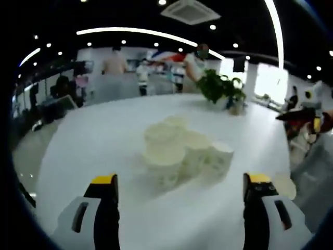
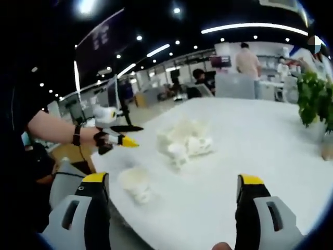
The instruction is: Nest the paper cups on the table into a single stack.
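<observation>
A huddle of white paper cups [image 1: 182,151] stands in the middle of the white table [image 1: 104,135], most of them mouth up and touching. One more cup [image 1: 285,186] sits apart at the near right. My left gripper [image 1: 179,179] is open, with nothing between its yellow-tipped jaws, short of the huddle. In the right gripper view the same huddle [image 2: 184,140] lies ahead and the lone cup [image 2: 135,185] is near the table edge. My right gripper [image 2: 174,179] is open and holds nothing. The left gripper [image 2: 125,135], held in a hand, comes in from the left.
A potted green plant [image 1: 221,86] stands at the far side of the table [image 2: 260,135], and it is at the right edge [image 2: 315,96] in the right gripper view. People and desks fill the office behind. The right gripper [image 1: 304,122] is at the right edge.
</observation>
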Tool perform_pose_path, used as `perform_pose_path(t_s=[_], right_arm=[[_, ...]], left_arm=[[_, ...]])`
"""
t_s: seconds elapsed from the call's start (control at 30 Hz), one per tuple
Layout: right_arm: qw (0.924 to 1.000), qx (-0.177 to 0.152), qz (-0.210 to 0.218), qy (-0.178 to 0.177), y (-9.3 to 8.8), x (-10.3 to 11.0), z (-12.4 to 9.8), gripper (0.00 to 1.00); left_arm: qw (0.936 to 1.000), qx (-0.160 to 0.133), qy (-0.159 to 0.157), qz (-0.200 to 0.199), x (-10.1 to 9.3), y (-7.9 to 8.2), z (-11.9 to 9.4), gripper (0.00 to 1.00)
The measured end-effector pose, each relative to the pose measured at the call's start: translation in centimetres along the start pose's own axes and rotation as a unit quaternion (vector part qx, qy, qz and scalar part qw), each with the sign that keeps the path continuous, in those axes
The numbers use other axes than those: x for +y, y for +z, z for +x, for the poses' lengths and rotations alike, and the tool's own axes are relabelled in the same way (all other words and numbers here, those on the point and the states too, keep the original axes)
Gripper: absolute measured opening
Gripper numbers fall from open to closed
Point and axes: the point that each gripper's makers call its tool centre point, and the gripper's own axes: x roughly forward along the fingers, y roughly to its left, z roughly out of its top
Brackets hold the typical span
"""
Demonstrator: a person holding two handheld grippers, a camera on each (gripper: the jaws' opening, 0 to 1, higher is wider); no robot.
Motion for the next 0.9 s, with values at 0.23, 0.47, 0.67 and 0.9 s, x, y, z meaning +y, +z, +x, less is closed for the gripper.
perform_pose_path(t_s=[0.23, 0.47, 0.67, 0.9], right_arm=[[0.9997, 0.013, -0.015, -0.015, -0.6, 0.0, 0.2, 1.0], [0.9985, 0.025, -0.048, -0.012, -0.6, 1.1, 1.7, 1.0], [0.998, 0.022, -0.058, -0.012, -0.5, 1.4, 1.9, 1.0], [0.9972, 0.029, -0.053, -0.043, -1.5, -0.8, 1.2, 1.0]], left_arm=[[0.9998, -0.01, -0.015, 0.001, 0.4, -0.5, 1.7, 0.98], [0.9992, -0.027, -0.017, 0.024, 1.4, 0.1, 3.0, 0.94], [0.9985, -0.028, -0.036, 0.031, 1.9, -0.2, 4.0, 0.87], [0.9979, -0.032, -0.045, 0.035, 2.0, -0.5, 5.0, 0.87]])
